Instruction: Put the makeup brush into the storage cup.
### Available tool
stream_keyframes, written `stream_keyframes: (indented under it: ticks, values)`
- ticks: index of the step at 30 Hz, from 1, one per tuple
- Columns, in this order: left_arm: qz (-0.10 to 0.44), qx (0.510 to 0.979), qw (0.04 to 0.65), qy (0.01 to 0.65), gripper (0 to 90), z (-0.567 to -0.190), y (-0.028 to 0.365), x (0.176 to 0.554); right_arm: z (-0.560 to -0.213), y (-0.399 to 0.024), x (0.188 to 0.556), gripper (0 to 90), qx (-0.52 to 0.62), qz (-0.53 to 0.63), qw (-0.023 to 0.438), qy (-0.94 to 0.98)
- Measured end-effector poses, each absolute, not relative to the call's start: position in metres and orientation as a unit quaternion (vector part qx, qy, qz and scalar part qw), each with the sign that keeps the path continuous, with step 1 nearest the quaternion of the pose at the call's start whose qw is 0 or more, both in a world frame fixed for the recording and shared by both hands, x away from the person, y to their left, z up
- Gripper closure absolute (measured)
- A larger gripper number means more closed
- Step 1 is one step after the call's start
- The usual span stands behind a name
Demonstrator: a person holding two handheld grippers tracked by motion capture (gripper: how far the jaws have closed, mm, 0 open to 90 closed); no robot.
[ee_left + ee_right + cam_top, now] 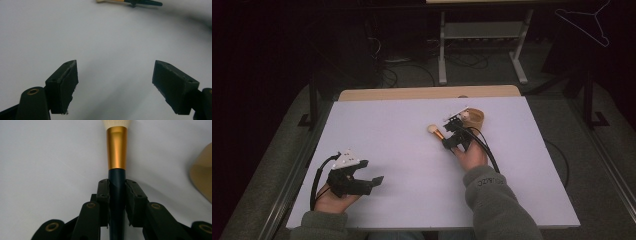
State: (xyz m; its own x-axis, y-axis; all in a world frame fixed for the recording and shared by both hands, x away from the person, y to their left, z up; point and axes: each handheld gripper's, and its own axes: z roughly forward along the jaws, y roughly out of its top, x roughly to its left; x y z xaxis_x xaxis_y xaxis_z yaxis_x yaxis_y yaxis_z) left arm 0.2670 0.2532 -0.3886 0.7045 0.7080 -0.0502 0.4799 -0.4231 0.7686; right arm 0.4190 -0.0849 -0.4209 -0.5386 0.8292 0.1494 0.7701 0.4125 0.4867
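Right gripper (117, 195) clamped on a makeup brush (117, 152), left gripper (115, 85) idle with its jaws wide apart over bare table.

In the right gripper view the brush's pale bristle tip is cut off at the top edge and the lower handle is hidden between the jaws; a tan bowl (203, 173) is cropped at the right edge. The brush has a dark blue-black handle, a gold metal ferrule and cream bristles. In the high view the brush (435, 132) sits right of the white table's (377, 130) centre, just left of the bowl (475, 118), its long axis slanting with the bristles toward the far left and the handle back into the right gripper (452, 139). The left gripper (362, 181) rests near the near-left corner, holding nothing.
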Motion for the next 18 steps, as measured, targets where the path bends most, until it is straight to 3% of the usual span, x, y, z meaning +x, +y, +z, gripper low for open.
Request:
stream_keyframes:
  ticks: [18]
  values:
    - [0.13, 0.841, 0.403, 0.339, 20.6, -0.387, 0.236, 0.267, -0.393, -0.135, 0.384, 73.5, 0.442, 0.328, 0.043, 0.834]
